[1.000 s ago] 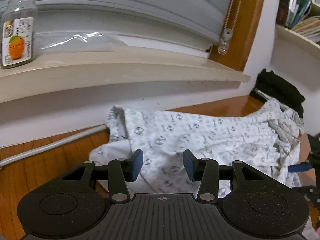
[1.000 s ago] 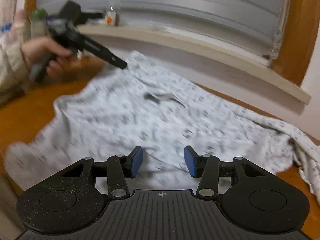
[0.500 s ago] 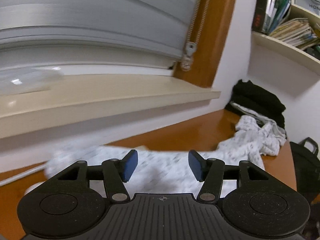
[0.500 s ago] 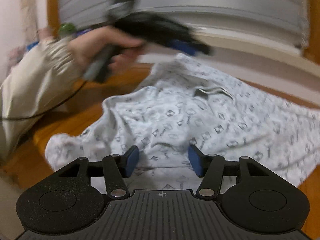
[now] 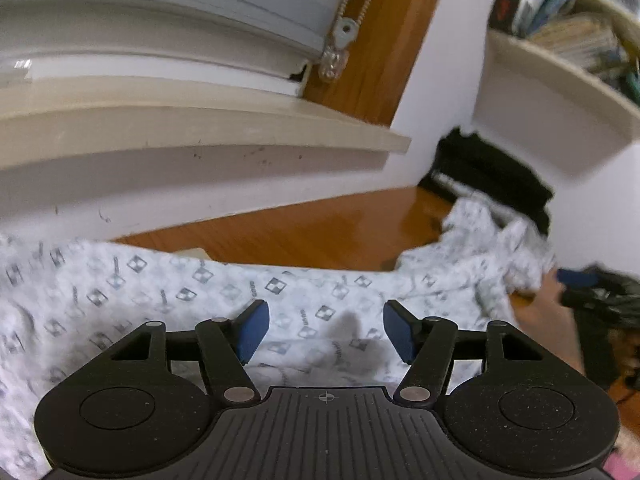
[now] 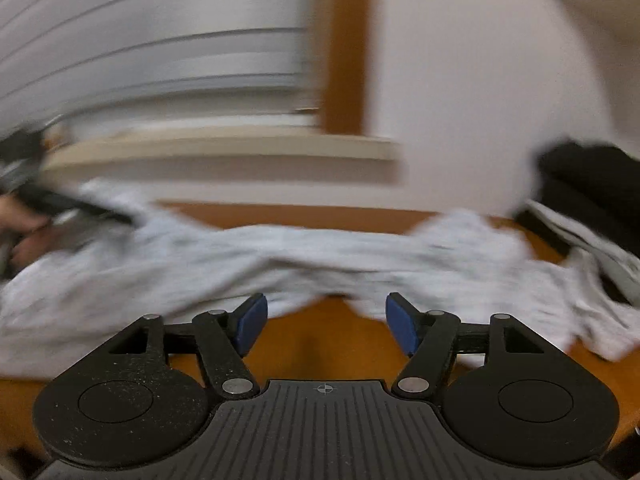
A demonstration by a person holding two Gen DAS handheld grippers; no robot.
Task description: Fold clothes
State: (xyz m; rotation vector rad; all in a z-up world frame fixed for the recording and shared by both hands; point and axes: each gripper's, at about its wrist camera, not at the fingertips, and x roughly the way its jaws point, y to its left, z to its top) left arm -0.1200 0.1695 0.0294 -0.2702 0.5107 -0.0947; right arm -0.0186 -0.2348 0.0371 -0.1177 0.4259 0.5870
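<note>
Blue-padded fingers of the left gripper (image 5: 326, 330) stand wide apart with nothing between them, poised just above the white cotton garment printed with small grey diamond motifs (image 5: 208, 292). Fingers of the right gripper (image 6: 323, 326) are likewise spread wide and empty, over bare wood at the near edge of the same garment (image 6: 280, 256); this view is heavily motion-blurred, so fine detail cannot be read.

Garment: spread lengthwise across the glossy orange-brown wooden table (image 5: 320, 228), flatter at the left, gathered into a rumpled bunch at the far right (image 5: 500, 248). It lies crumpled and unfolded, not as a neat stack.

Surroundings: a cream window sill (image 5: 200, 128) under a pale grey roller blind (image 5: 160, 20) bounds the far side; a heap of black clothing (image 5: 488, 172) sits in the far right corner beneath a cream wall shelf (image 5: 560, 92).

Reading: open jaws on both sides suggest each tool is placed to take a fresh hold on the cloth, the left over the flat panel, the right near the hem; the bunched right end would probably need drawing out flat for a clean fold
</note>
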